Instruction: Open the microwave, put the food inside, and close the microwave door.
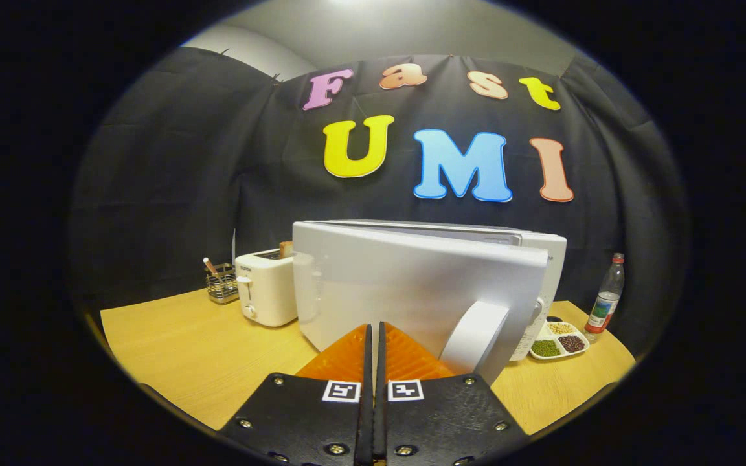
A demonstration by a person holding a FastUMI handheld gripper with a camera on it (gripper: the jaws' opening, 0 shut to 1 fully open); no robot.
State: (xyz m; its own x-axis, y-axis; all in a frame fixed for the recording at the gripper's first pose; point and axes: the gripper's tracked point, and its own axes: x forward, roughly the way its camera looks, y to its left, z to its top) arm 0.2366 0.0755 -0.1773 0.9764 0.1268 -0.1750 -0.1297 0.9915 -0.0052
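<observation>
Evidently the closing step was in hand: the gripper (373,336) had its two fingers pressed together with nothing between them, tips set against the outer face of the microwave door (405,285), which stood partly swung out from the microwave (541,259) with a gap showing along its top edge. The food could not be seen from this angle; it was presumably inside, hidden behind the door. The door's rounded handle (476,336) sat just right of the fingers. By my judgement the next move called for a steady push forward against the panel, following its swing toward the hinge side until it latched. On the table (172,349), a toaster (268,288) stood close beside the door's left edge, with a wire caddy (221,285) beyond it; a divided dish of beans (559,340) and a bottle (607,294) sat to the right of the oven. Open tabletop lay near the fingers on both sides, so room for the push looked ample
</observation>
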